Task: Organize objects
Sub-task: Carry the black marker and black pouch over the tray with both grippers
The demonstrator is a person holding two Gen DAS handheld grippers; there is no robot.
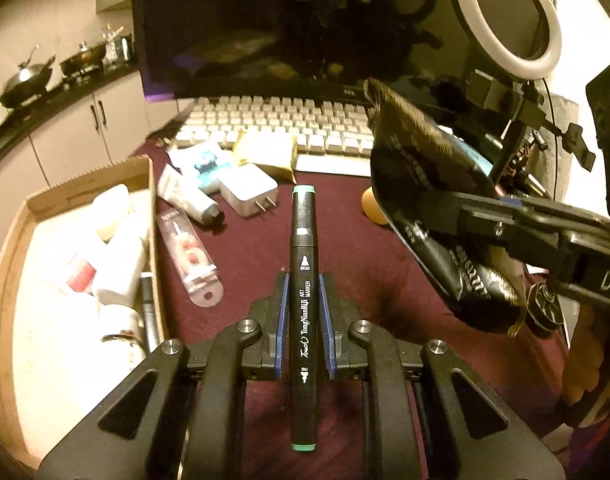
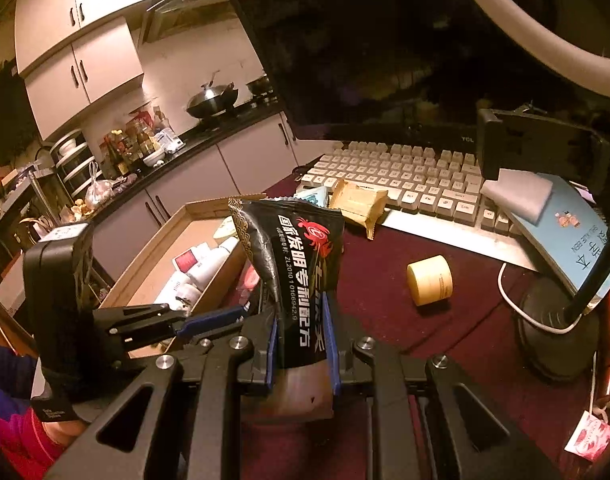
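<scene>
Marker, black with green end caps and white lettering, lies lengthwise between the left gripper pads, clamped above the maroon tabletop. Right gripper pinches an upright black snack packet beside the cardboard box.

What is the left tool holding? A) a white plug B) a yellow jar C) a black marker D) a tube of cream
C: the left tool is shut on the black marker, pads on both sides of its barrel, while the jar, plug and tube lie on the table.
</scene>
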